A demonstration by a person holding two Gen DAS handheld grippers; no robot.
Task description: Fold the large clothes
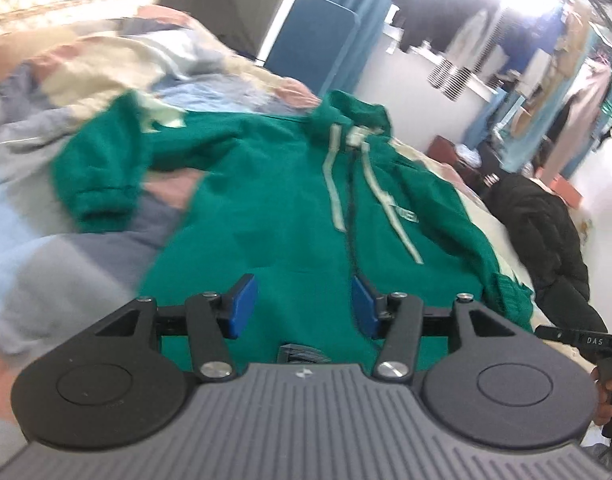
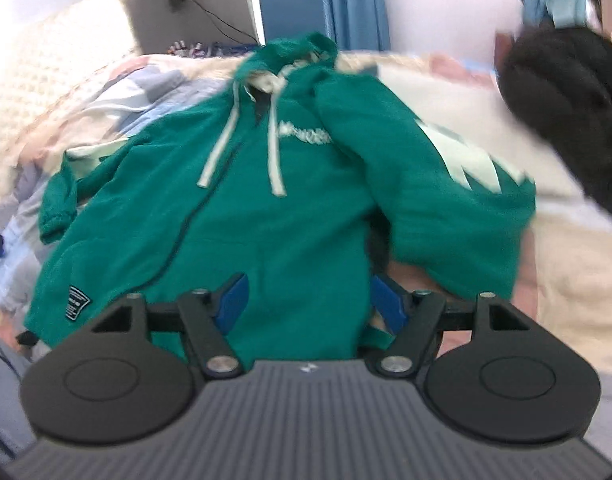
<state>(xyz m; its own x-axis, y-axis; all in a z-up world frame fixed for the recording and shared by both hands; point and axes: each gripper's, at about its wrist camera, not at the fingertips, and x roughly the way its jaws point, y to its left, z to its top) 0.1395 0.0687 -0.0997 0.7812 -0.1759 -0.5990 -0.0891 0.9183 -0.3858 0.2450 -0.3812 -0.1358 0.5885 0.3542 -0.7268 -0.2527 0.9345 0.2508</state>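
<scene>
On bed [image 1: 34, 208]: hoodie [image 1: 266, 184], hem hidden.

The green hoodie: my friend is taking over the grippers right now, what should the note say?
Left gripper: open, holding nothing.
Right gripper: open, holding nothing.
Green hoodie: lying front up on the bed, hood at the far end. Black jacket beside it.
Done: laid out fairly flat.
Left: both sleeves stick out sideways; fold them in, then fold the body.
</scene>
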